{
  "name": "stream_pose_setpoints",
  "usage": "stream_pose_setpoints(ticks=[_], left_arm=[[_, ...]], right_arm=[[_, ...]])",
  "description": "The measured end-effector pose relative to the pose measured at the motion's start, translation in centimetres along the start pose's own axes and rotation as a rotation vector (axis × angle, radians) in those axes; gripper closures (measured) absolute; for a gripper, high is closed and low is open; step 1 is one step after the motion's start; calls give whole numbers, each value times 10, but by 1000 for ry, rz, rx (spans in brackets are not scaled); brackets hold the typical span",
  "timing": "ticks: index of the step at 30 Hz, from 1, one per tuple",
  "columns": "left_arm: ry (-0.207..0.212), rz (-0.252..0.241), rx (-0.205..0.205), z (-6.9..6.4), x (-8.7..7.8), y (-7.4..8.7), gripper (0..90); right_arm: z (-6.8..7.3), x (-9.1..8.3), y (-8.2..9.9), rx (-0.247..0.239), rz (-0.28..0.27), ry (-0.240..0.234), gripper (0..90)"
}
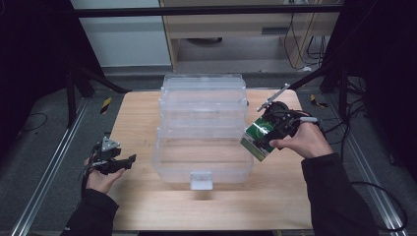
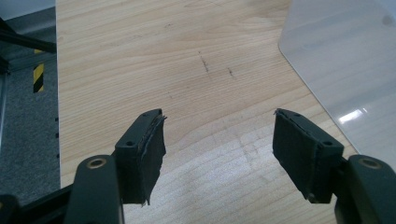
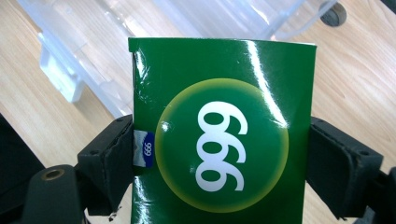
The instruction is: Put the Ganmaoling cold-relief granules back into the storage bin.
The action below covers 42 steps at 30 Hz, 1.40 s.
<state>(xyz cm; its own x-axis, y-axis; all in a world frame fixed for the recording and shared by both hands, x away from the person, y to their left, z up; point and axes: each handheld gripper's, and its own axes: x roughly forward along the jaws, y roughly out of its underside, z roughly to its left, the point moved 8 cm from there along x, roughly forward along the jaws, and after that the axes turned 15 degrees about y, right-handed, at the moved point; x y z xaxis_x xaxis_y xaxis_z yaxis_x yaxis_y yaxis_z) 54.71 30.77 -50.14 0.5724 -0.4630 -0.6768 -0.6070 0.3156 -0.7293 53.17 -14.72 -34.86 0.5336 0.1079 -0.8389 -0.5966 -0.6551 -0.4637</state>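
Down at the near edge of the wooden table (image 1: 147,196), both forearms in dark sleeves come in from the bottom. On the left side the left gripper (image 1: 129,161) sits low over the wood, jaws spread wide with nothing between them; from its own camera you just see bare tabletop between the black pads (image 2: 149,144) and a corner of the clear plastic off to the right. Bit further in on the right, the right gripper (image 1: 259,140) has its jaws clamped on a green box (image 3: 219,130), pads pressing on both narrow sides, white "999" in a yellow-green circle facing its camera. That box hangs tilted in the air, right by the right-hand edge of the clear plastic organizer box (image 1: 201,128), which sits mid-table with its tiers stepped back toward the far edge.
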Motion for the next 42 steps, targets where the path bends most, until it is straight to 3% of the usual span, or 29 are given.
stream_pose_setpoints(ticks=[9,16,25,34,42], left_arm=[[2,2,4,-1,1,0,335],[4,8,7,-1,2,1,335],[5,9,5,0,2,1,335],[5,10,6,0,2,1,335],[6,13,7,-1,3,1,335]], right_arm=[[13,5,-18,-95,-29,-73,179],[18,13,-27,-169,-64,-95,179],[23,17,-33,-272,-75,-116,179],[32,21,-35,-333,-87,-181,178],[41,25,-34,-436,-101,-216,179]])
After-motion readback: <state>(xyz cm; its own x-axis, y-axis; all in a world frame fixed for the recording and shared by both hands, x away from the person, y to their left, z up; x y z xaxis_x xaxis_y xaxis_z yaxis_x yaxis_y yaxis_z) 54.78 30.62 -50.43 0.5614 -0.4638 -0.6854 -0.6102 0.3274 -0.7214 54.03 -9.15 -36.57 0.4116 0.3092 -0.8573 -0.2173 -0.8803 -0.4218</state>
